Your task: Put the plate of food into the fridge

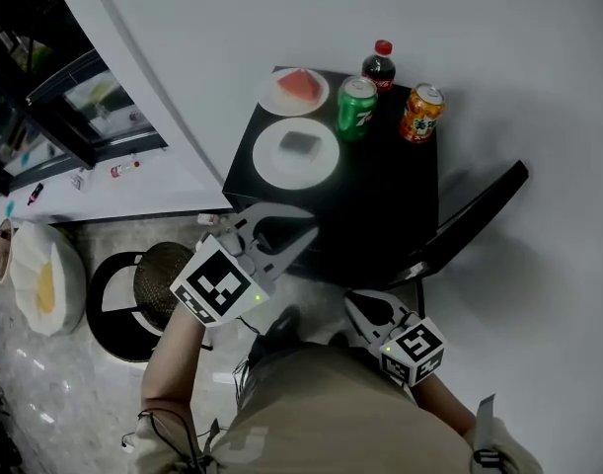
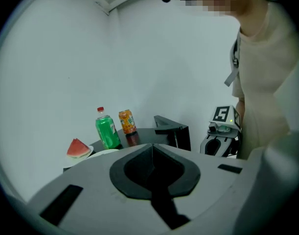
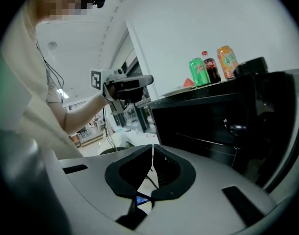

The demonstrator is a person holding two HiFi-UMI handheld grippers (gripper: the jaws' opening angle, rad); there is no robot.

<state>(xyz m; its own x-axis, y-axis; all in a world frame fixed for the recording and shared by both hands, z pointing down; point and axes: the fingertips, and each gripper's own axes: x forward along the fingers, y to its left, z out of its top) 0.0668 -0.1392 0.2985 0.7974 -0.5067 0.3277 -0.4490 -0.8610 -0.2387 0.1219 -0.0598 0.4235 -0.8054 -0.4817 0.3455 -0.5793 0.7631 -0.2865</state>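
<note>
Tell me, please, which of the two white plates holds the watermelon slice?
The far plate, beside the green can, holds the watermelon slice; the near plate carries a flat dark item instead.

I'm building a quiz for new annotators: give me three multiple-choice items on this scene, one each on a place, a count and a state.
1. Where is the watermelon plate? A. on the black fridge's top B. on the floor C. in a gripper
2. How many drink containers stand beside it? A. one B. three C. five
3. The left gripper's jaws are: A. wide open B. shut on a plate C. shut and empty
Key: 1 A, it rests on the fridge; 2 B, green can, cola bottle, orange can; 3 C, they meet with nothing between.
</note>
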